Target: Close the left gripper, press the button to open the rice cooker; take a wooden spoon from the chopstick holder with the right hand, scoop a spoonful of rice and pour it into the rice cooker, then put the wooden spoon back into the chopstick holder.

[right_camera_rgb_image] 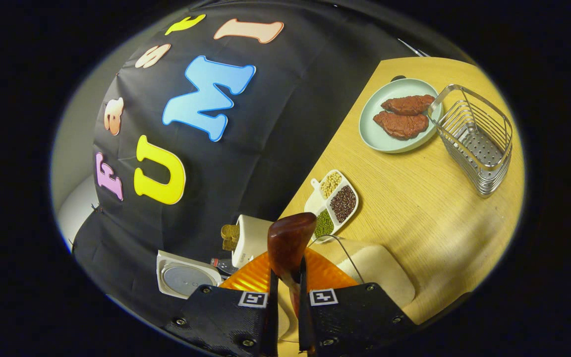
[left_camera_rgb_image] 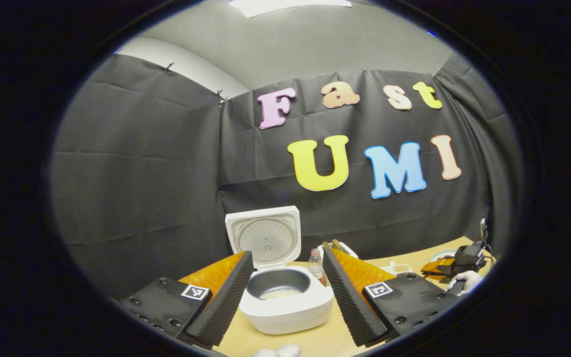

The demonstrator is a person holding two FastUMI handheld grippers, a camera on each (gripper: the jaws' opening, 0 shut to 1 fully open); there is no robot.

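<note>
In the left gripper view the white rice cooker [left_camera_rgb_image: 285, 307] stands open, lid [left_camera_rgb_image: 265, 237] upright, a little rice in its grey pot [left_camera_rgb_image: 278, 285]. My left gripper [left_camera_rgb_image: 285, 300] is open, its fingers either side of the cooker and short of it. Far right, a gloved hand holds my right gripper [left_camera_rgb_image: 456, 263]. In the right gripper view my right gripper [right_camera_rgb_image: 287, 292] is shut on the wooden spoon [right_camera_rgb_image: 290, 240], whose dark bowl sticks out ahead over a glass bowl of rice [right_camera_rgb_image: 384, 277]. The white chopstick holder [right_camera_rgb_image: 253, 238] stands beyond, beside the cooker lid [right_camera_rgb_image: 184, 275].
A small bottle [left_camera_rgb_image: 316, 265] stands between cooker and chopstick holder [left_camera_rgb_image: 337, 246]. On the wooden table [right_camera_rgb_image: 414, 208] lie a divided tray of beans [right_camera_rgb_image: 332, 201], a pale plate [right_camera_rgb_image: 372, 134] with two steaks, and a wire basket [right_camera_rgb_image: 479, 139]. Black cloth walls the table's far side.
</note>
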